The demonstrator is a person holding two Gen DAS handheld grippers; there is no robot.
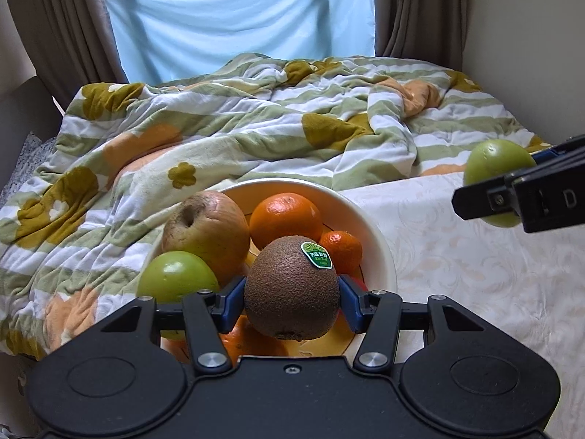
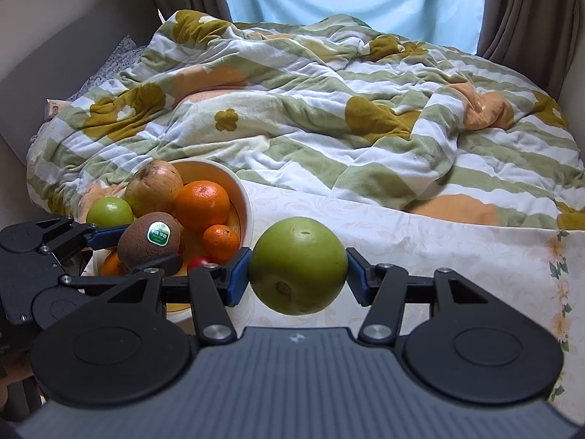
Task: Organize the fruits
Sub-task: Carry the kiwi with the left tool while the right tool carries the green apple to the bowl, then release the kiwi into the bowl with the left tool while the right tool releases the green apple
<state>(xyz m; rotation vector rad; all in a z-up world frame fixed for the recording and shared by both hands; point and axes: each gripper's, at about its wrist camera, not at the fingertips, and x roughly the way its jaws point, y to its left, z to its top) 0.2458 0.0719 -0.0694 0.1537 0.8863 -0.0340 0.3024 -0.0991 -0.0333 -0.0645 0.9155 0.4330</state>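
The left gripper angled downward over the near side of the round cream bowl, its blue pads clamped on either flank of a brown fuzzy kiwi held just above the fruit heaped in that bowl. The right gripper tilted down at a similar slope to the right of the bowl, its pads pressed against both sides of a large smooth green round fruit that hung above the pale floral tablecloth, clear of the rim. An oval green sticker sat on the kiwi's upper right shoulder; its white lettering was too small to read. Inside the bowl lay one dull yellow-red apple at the far left, one smaller green round fruit at the near left, one big orange at the back and one little mandarin to its right; a further orange piece and a red one showed under the kiwi, though the gripper hid most of them, so the count there is uncertain. Beyond the bowl spread a rumpled green-and-white striped quilt with mustard flowers.
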